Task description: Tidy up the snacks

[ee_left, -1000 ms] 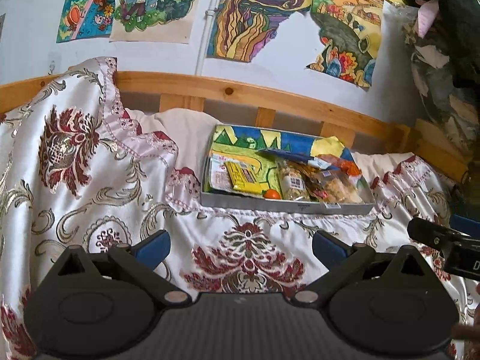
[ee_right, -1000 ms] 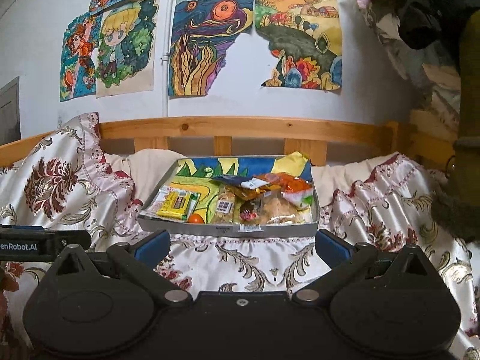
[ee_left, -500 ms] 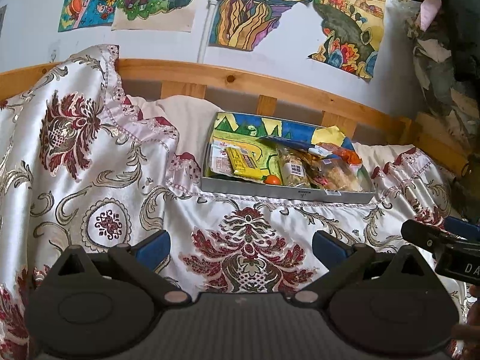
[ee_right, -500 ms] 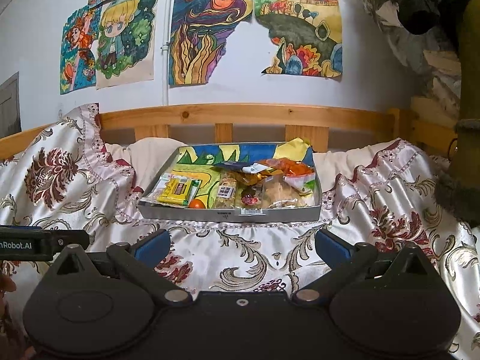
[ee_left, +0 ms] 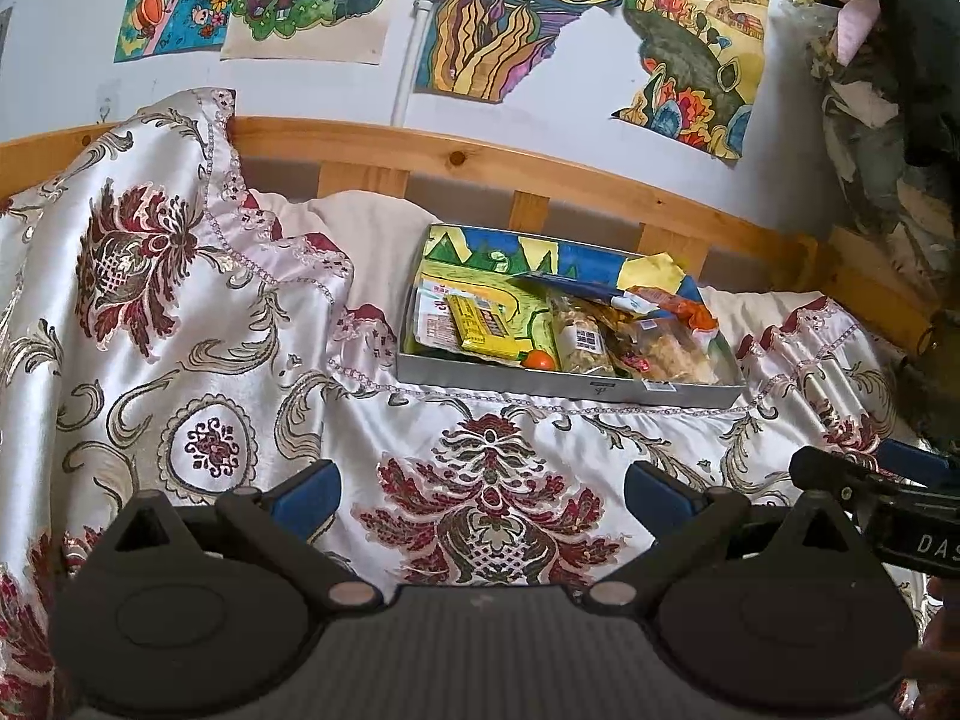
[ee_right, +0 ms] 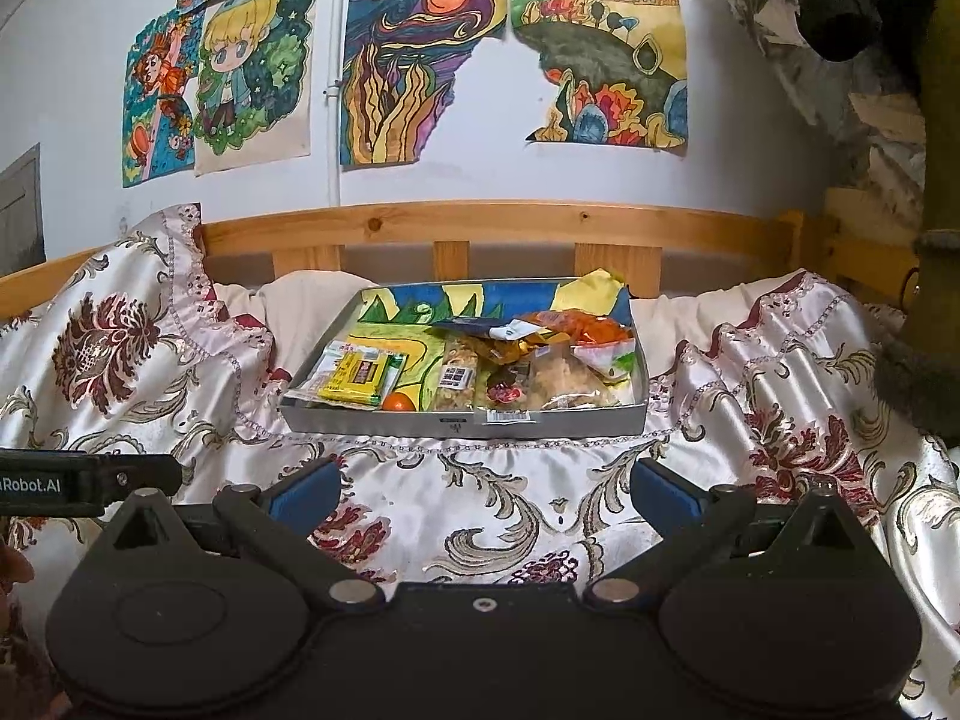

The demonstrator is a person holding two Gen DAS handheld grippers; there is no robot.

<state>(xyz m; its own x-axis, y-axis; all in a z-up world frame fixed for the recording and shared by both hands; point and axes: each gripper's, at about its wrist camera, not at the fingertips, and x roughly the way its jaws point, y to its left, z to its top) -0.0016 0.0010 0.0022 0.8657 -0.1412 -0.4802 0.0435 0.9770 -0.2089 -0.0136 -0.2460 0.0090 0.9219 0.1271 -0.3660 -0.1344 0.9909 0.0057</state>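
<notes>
Your left hand-held gripper and right hand-held gripper both stand apart, gripping nothing, above the bedspread. The snacks lie inside the grey box at 12 o'clock, well apart from both.

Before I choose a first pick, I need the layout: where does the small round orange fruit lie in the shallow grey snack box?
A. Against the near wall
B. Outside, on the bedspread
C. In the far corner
A: the small round orange fruit sits just inside the shallow grey snack box's near wall, beside the yellow packet.
</notes>
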